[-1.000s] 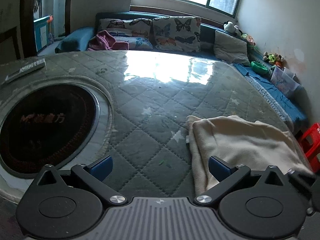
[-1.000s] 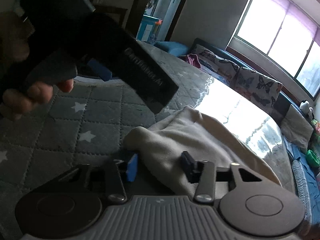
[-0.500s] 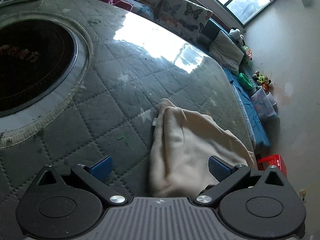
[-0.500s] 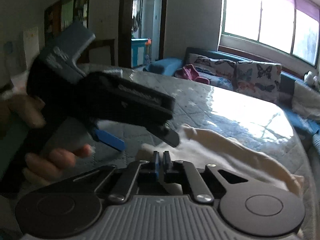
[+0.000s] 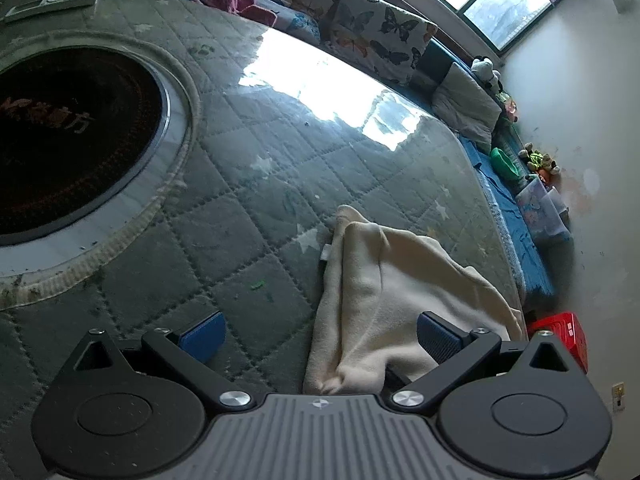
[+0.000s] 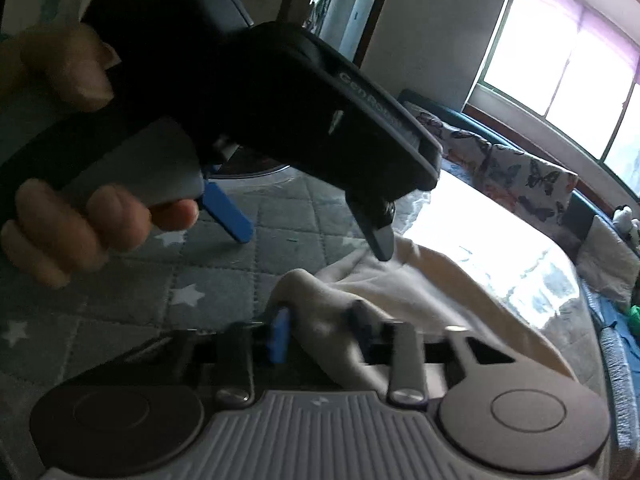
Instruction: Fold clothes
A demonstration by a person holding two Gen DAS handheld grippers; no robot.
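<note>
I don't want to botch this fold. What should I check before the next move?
1. Left gripper open: ok, its fingers are wide apart.
2. Cloth between the left fingers: ok, its near edge sits between them; whether they touch it, cannot tell.
3. Right gripper holding firmly: cannot tell. A bunch of cloth sits between its fingers, but the view is blurred.
4. Cloth lying flat: not ok, it is rumpled and doubled over.
5. Cloth fully on the table cover: cannot tell, as its right side runs close to the table's edge.
</note>
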